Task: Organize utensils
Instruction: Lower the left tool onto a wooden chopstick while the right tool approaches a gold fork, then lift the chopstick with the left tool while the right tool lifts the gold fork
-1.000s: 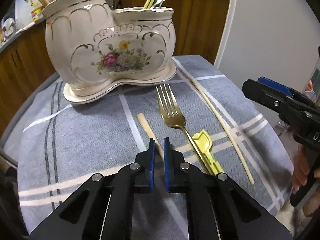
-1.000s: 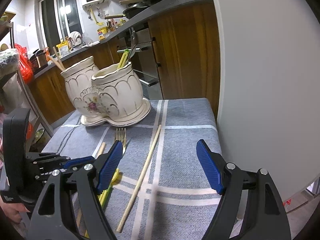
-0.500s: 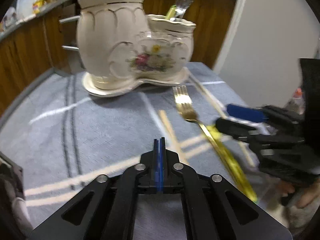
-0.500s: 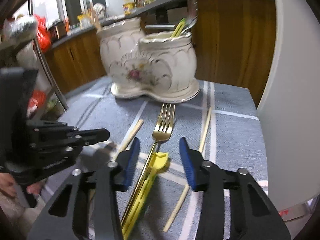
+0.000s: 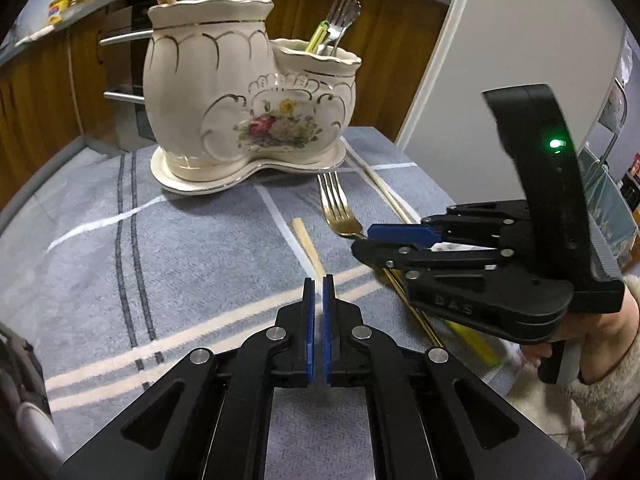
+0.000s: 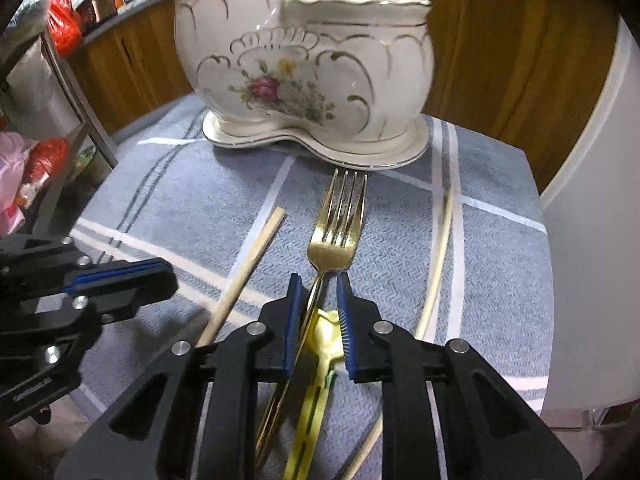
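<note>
A cream floral ceramic holder [image 5: 248,120] [image 6: 304,80] stands at the back of the table, chopsticks in its tall side, forks and a yellow-green tool in its low side. On the cloth lie a gold fork [image 6: 334,248] [image 5: 340,208], a yellow plastic utensil [image 6: 326,332], a short chopstick [image 6: 248,264] [image 5: 306,244] and a long chopstick [image 6: 440,248] [image 5: 384,192]. My right gripper [image 6: 318,280] [image 5: 360,240] is closing; the fork's neck and the yellow utensil's head lie between its pads. My left gripper [image 5: 316,280] [image 6: 168,276] is shut and empty, just left of the short chopstick.
A grey striped cloth [image 5: 180,264] covers the small table. A white wall [image 6: 592,240] borders its right side and wooden cabinets [image 6: 500,40] stand behind. A hand in a fuzzy sleeve [image 5: 592,332] holds the right gripper. Red bags [image 6: 60,24] sit at the far left.
My right gripper swung in from the right and sank over the fork's neck while its jaws narrowed. My left gripper closed fully and drew back a little to the left.
</note>
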A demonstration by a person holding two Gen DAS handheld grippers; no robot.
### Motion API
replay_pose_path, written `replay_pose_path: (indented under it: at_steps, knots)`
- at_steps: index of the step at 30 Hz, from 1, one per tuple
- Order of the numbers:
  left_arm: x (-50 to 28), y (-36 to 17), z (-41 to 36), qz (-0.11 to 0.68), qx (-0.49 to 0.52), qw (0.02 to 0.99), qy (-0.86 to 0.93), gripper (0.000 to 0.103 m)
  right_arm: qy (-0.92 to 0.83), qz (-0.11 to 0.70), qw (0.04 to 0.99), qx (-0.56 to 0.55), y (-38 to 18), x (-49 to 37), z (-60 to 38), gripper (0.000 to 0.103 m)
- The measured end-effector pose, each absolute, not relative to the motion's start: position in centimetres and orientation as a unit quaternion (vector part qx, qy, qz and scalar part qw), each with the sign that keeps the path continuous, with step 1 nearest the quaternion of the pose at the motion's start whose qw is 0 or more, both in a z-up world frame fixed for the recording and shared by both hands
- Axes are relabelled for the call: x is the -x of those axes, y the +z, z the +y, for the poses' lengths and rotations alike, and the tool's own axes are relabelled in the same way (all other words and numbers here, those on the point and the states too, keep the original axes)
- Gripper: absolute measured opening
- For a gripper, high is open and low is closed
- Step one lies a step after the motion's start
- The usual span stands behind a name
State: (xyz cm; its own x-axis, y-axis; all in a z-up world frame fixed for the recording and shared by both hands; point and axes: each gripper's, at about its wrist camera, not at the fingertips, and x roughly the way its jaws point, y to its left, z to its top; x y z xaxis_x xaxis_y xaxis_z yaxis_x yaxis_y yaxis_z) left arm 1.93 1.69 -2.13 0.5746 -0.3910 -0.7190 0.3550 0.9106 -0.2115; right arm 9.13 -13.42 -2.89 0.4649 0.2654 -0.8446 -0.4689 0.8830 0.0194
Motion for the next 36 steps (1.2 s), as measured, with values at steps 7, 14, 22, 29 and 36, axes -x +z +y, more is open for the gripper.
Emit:
replay_pose_path:
  at_steps: [7,14,22,29,36]
  knots:
    - [-2.5,-2.2,0.8,0.415,0.019,0.885,-0.211,0.005,0.219,0.470,0.850,0.094,-2.9,-9.4,-13.1,0.011]
    - [-2.4,-2.8,-0.7,0.425,0.012,0.879,-0.216,0.036,0.241,0.419,0.875,0.002,-1.8,-7.7,-16.6,0.004]
    - [-2.5,-3.7,-3.2,0.440,-0.035,0.875,-0.196,0.035,0.265,0.322,0.906,-0.072,0.9,-4.8,-20.3,0.004]
    - [-2.5,-3.9,-4.1,0.416,-0.083,0.890,-0.165,0.009,0.262,0.234,0.932,-0.090,3.7,-2.8,-22.0,0.004]
    - [-2.5,-3.0,-2.8,0.392,-0.064,0.900,-0.181,0.000,0.249,0.169,0.947,-0.111,5.5,-2.1,-23.4,0.004]
